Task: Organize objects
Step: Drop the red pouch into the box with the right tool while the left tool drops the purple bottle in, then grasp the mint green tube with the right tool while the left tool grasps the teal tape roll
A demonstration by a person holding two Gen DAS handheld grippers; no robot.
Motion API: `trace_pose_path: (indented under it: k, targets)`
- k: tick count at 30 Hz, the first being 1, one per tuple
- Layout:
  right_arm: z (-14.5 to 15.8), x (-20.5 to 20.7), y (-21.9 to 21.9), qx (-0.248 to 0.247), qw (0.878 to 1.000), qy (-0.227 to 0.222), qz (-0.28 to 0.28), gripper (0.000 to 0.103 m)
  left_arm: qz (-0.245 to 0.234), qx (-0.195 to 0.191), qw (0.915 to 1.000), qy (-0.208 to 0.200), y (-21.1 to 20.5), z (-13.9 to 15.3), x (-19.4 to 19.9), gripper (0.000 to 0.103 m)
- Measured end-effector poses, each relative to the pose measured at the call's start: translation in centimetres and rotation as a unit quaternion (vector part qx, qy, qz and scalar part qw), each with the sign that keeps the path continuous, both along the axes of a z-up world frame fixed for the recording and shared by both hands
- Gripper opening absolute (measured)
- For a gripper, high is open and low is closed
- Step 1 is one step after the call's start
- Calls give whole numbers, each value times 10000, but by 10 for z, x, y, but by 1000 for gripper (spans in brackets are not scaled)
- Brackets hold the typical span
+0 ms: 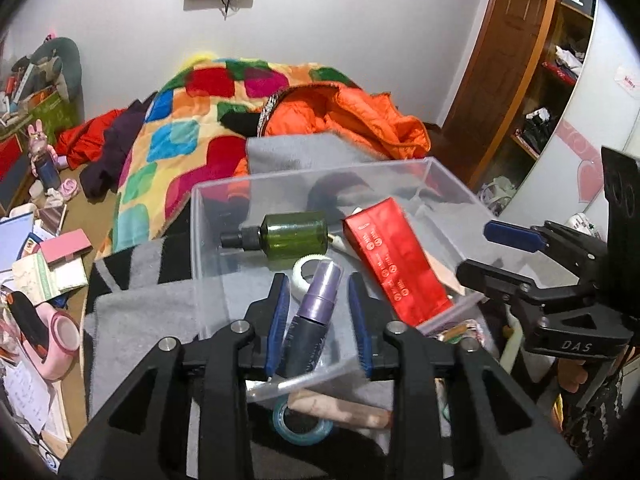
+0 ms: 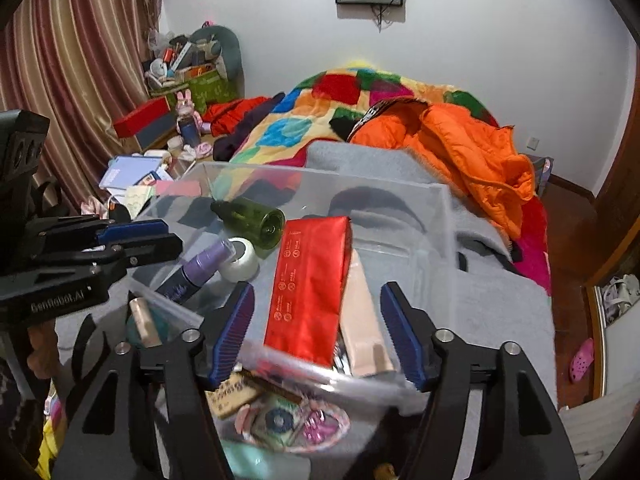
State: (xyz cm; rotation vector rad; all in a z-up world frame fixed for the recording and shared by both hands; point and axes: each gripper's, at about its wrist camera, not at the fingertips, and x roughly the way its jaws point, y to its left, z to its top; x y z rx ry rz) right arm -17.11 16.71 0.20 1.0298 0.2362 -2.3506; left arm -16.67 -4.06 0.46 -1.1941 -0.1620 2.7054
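Observation:
A clear plastic box (image 1: 440,176) (image 2: 444,200) sits on a grey blanket on the bed. Inside lie a green bottle (image 1: 294,234) (image 2: 256,220), a red packet (image 1: 394,256) (image 2: 310,284), a white tape roll (image 1: 306,272) (image 2: 242,260), a beige tube (image 2: 366,320) and a purple spray bottle (image 1: 314,312) (image 2: 198,270). My left gripper (image 1: 318,320) is open, its blue pads on either side of the purple bottle with gaps. My right gripper (image 2: 316,332) is open over the red packet's near end.
A blue tape ring (image 1: 302,426) and a beige tube (image 1: 340,408) lie before the box. A shallow dish of trinkets (image 2: 288,424) sits near its right corner. A patchwork quilt (image 1: 172,136) and an orange jacket (image 1: 360,120) lie behind. A cluttered side table (image 1: 36,264) stands at the left.

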Motion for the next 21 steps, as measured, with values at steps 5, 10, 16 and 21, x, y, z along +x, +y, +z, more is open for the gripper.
trace_pose_path:
  k: [5, 10, 16, 21]
  targets:
    - [13, 17, 22, -87, 9996, 209, -177, 73, 118, -186, 9991, 349, 0, 16, 25, 62]
    - [18, 40, 39, -17, 9984, 447, -337, 81, 145, -345, 9984, 413, 1, 14, 51, 76]
    - [-3, 66, 53, 247, 9983, 335, -412, 83, 181, -543, 9981, 209, -2, -8, 75, 81]
    - [-29, 78, 61, 268, 9987, -80, -433, 83, 248, -710, 9971, -150, -7, -38, 85, 83]
